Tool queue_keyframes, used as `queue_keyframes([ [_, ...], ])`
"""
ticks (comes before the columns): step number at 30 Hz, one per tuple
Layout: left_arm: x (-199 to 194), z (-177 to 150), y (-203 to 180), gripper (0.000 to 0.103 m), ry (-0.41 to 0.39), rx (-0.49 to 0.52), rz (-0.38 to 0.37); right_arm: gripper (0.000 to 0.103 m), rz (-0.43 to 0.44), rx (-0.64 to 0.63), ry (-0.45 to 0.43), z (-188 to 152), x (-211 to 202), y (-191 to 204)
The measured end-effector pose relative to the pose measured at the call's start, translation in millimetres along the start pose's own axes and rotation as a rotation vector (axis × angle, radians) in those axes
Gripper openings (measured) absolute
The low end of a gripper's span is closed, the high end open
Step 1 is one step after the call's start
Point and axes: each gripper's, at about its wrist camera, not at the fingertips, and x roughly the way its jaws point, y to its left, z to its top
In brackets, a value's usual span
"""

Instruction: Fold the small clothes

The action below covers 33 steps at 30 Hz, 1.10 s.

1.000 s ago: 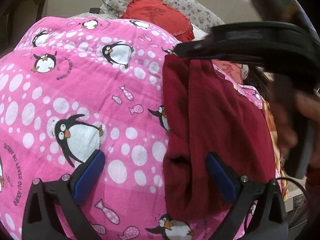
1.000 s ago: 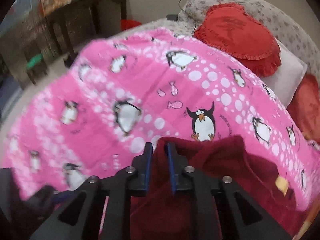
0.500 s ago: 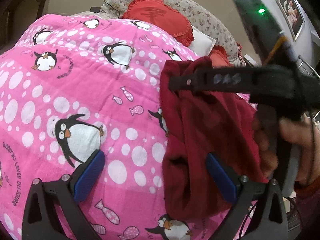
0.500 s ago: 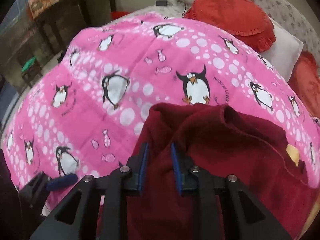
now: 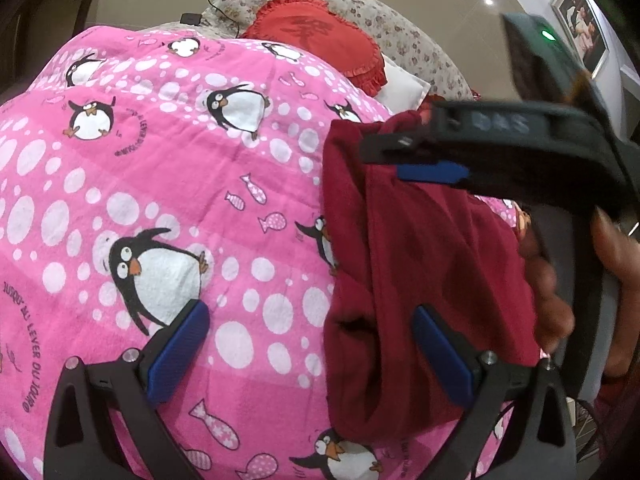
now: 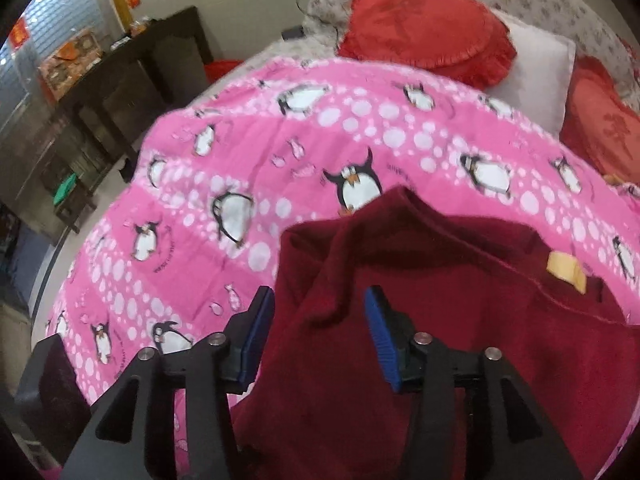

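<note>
A dark red small garment (image 5: 420,264) lies partly folded on a pink penguin blanket (image 5: 160,184). In the right wrist view the garment (image 6: 420,280) has a yellow tag (image 6: 566,270) at its right. My left gripper (image 5: 312,344) is open, low over the blanket; its right finger sits over the garment's near left edge. My right gripper (image 6: 320,324) is open, its jaws either side of a raised fold of the garment. The right gripper also shows in the left wrist view (image 5: 432,170) over the garment's far end.
Red heart cushions (image 6: 428,20) and a white pillow (image 6: 536,72) lie at the bed's head. A dark wooden desk (image 6: 120,80) stands off the bed's left side. A black cable and plug (image 5: 192,18) rest near the pillows.
My right gripper was shut on the garment's edge, carried it back over the garment, and has now opened and let it go. My left gripper has stayed open in place.
</note>
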Motion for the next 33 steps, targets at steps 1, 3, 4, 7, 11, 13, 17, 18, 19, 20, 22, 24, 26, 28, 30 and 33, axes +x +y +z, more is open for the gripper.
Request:
queue_keyframes([
  [1,0,0,0,0.103,0.0,-0.002,-0.003,0.024,0.006,0.004,0.002,3,5,2],
  [3,0,0,1,0.103,-0.001,-0.005,-0.005,0.03,-0.014,-0.004,0.008,9,15,10],
  [4,0,0,1,0.103,-0.001,-0.003,-0.005,0.039,-0.041,-0.027,0.027,12,23,17],
  [7,0,-1,1,0.103,-0.001,0.0,-0.002,0.049,-0.166,-0.136,0.096,17,45,41],
  [11,-3,-3,1,0.103,-0.009,0.002,-0.013,0.05,-0.261,-0.239,0.112,11,56,56],
  [13,-6,-3,2,0.103,-0.001,-0.002,-0.032,0.01,-0.319,-0.253,0.075,7,49,52],
  [17,-20,2,2,0.103,-0.061,-0.045,-0.059,0.0,-0.169,-0.169,0.008,1,15,23],
  [18,-22,4,-1,0.103,-0.071,-0.03,-0.064,0.0,-0.117,-0.136,-0.018,-1,3,16],
  [19,-22,6,-8,0.103,-0.068,-0.002,-0.07,0.0,-0.087,-0.113,-0.031,-3,-6,10],
  [20,-20,8,-17,0.103,-0.059,0.035,-0.075,0.0,-0.061,-0.093,-0.04,-4,-13,5],
  [22,-13,11,-33,0.103,-0.04,0.104,-0.07,0.0,-0.018,-0.06,-0.054,-4,-26,-3],
  [24,2,11,-47,0.103,-0.008,0.169,-0.03,0.0,0.007,-0.039,-0.062,-5,-35,-10],
  [26,22,12,-47,0.102,0.054,0.166,-0.007,0.0,0.014,-0.035,-0.072,-4,-40,-11],
  [28,37,13,-39,0.094,0.111,0.1,-0.017,0.0,0.019,-0.032,-0.071,-5,-41,-13],
  [30,36,15,-36,0.086,0.1,0.079,-0.037,0.0,0.023,-0.027,-0.066,-5,-38,-14],
  [33,41,15,-28,0.06,0.145,0.009,-0.111,0.0,0.01,-0.053,-0.047,-3,-25,-8],
])
